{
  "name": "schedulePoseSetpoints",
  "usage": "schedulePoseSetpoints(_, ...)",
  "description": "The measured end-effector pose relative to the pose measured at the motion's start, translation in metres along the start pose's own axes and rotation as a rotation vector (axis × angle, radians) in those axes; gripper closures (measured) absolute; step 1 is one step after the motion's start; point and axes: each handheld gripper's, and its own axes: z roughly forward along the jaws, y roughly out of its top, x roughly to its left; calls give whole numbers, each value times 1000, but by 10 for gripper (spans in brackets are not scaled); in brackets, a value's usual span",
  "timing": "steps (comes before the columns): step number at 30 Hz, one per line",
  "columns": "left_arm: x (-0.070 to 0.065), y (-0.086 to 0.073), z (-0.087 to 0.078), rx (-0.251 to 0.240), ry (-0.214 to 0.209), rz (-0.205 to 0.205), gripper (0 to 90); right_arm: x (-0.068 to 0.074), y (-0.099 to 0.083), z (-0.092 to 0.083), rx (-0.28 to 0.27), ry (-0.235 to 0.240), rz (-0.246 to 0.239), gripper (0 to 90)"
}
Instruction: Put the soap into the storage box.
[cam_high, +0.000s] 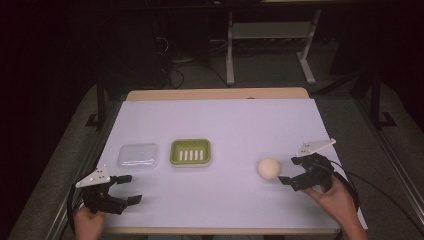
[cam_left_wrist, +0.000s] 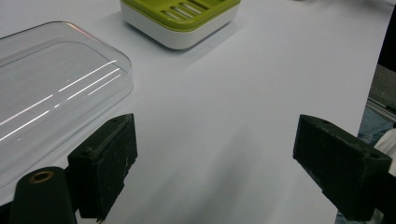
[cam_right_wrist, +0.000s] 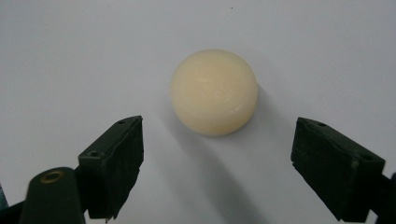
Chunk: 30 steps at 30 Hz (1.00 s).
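A round cream soap bar (cam_high: 269, 168) lies on the white table cover at the right. My right gripper (cam_high: 288, 170) is open just to its right, jaws pointing at it. In the right gripper view the soap (cam_right_wrist: 214, 92) sits just ahead of the wide-apart jaws of that gripper (cam_right_wrist: 217, 140), not between them. A green and white soap dish (cam_high: 190, 152) stands mid-table, and a clear plastic lid (cam_high: 138, 155) lies to its left. My left gripper (cam_high: 131, 189) is open near the front left, holding nothing. Its own view shows the lid (cam_left_wrist: 51, 88) and the dish (cam_left_wrist: 182, 18) beyond the jaws.
The white cover (cam_high: 225, 120) spreads over most of the wooden table. The table's front edge (cam_high: 220, 231) runs close under both hands. Cables trail from each gripper. Desk legs (cam_high: 230, 50) and dark floor lie beyond the far edge.
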Motion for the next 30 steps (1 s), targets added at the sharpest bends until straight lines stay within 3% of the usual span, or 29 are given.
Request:
schedulePoseSetpoints(12,0,0,0,3,0,1,129,1,24,15,75,2,-51,162)
schedulePoseSetpoints(16,1,1,-1,5,3,21,129,1,33,22,106,3,-55,160)
schedulePoseSetpoints(17,0,0,-1,-3,2,7,129,0,37,27,128,10,-56,158)
schedulePoseSetpoints(24,0,1,-1,-2,-1,5,129,0,48,37,176,28,-68,157)
schedulePoseSetpoints(30,1,0,-1,4,-2,1,129,-3,49,47,213,28,-57,158)
